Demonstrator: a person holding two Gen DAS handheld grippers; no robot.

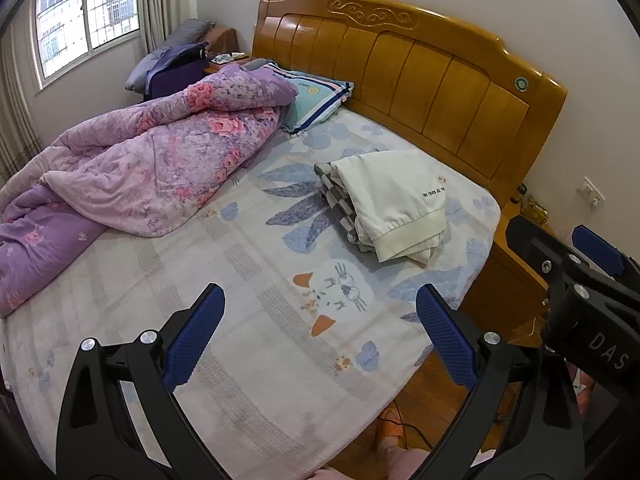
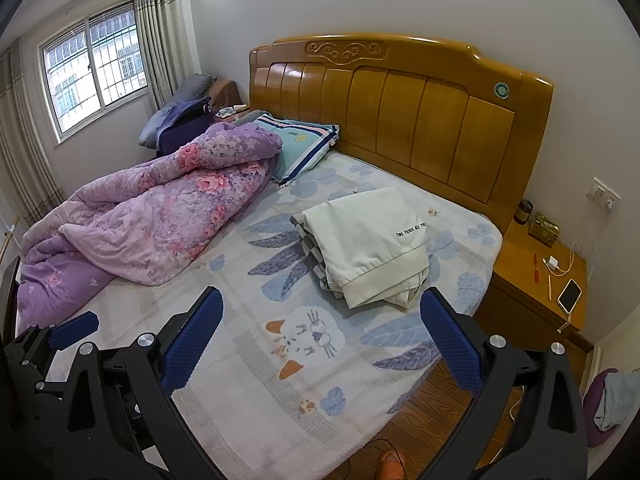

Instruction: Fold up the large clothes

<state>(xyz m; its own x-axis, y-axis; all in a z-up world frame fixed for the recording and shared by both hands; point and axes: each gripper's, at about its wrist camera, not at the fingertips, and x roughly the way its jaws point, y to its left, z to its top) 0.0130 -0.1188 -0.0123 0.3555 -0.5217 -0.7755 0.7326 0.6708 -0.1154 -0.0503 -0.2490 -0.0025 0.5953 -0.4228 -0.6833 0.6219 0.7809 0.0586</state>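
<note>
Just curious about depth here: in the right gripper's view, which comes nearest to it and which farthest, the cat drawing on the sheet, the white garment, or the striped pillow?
1. Cat drawing, on the sheet between the fingers.
2. White garment, mid-bed, right.
3. Striped pillow, by the headboard.

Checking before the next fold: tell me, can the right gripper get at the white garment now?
Probably yes. The right gripper is open and empty, and only bare sheet lies between it and the white garment, which sits on top of the checked cloth, uncovered.
</note>
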